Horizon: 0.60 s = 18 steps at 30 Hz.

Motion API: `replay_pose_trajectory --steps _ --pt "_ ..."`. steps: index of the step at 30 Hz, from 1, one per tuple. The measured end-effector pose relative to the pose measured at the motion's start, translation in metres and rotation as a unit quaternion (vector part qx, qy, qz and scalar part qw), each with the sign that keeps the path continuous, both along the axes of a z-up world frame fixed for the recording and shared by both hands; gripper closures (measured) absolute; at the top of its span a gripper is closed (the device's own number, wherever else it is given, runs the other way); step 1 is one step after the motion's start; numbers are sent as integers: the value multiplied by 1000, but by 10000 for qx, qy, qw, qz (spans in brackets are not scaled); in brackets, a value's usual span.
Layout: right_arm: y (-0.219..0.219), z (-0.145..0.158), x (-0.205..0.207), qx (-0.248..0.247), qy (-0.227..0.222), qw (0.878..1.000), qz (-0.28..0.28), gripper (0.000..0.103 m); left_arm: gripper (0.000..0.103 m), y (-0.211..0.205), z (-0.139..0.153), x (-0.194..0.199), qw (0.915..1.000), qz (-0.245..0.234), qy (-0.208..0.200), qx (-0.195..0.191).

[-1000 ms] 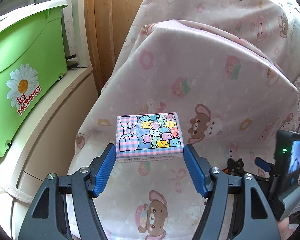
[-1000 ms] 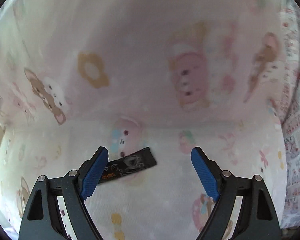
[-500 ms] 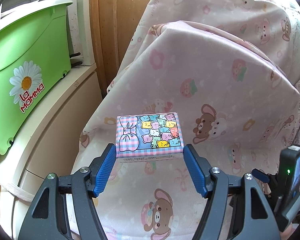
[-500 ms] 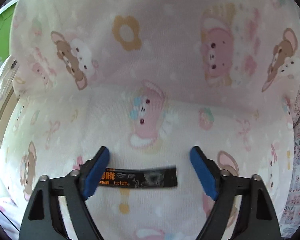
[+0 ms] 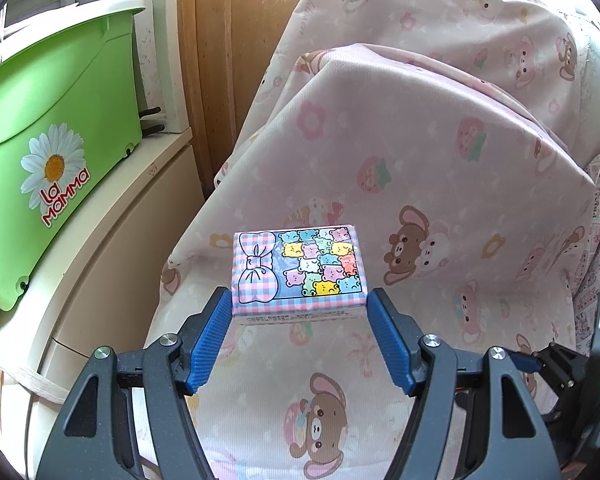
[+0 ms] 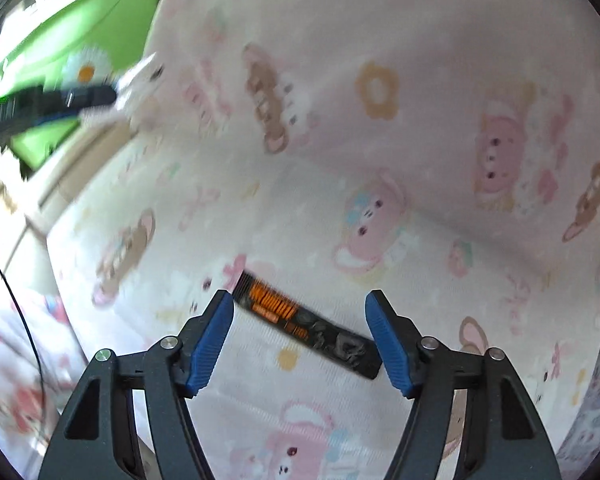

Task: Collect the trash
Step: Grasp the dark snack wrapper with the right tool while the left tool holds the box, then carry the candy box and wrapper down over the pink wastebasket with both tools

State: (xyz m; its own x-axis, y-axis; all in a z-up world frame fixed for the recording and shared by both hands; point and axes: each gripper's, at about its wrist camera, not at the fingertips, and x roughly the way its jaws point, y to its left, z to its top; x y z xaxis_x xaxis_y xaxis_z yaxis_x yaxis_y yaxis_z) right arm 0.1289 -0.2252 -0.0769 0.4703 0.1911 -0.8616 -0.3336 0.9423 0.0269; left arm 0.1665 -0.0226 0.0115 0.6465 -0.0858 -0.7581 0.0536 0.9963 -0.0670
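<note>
My left tool (image 5: 300, 314) pinches the tissue pack (image 5: 300, 272); my right tool (image 6: 300, 312), spread, straddles the black sachet (image 6: 306, 324) lying diagonally, so closing may skid it across the bedsheet (image 6: 440, 160).

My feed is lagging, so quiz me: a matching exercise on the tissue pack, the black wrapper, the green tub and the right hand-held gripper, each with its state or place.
1 tissue pack
2 black wrapper
3 green tub
4 right hand-held gripper

A on the white cabinet
B open
C clamped in the left hand-held gripper
D flat on the pink sheet

1-C, 2-D, 3-A, 4-B
</note>
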Motion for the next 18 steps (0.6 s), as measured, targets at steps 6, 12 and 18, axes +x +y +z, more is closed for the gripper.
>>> replay_pose_trajectory --steps 6,12,18 --pt "-3 -7 -2 -341 9 9994 105 33 48 1 1 -1 10000 -9 -38 53" --pt "-6 -10 6 -96 -91 9999 21 82 76 2 -2 1 9996 -232 130 -98" --pt "-6 -4 5 -26 -197 9996 -183 89 48 4 -10 4 9992 -164 338 -168"
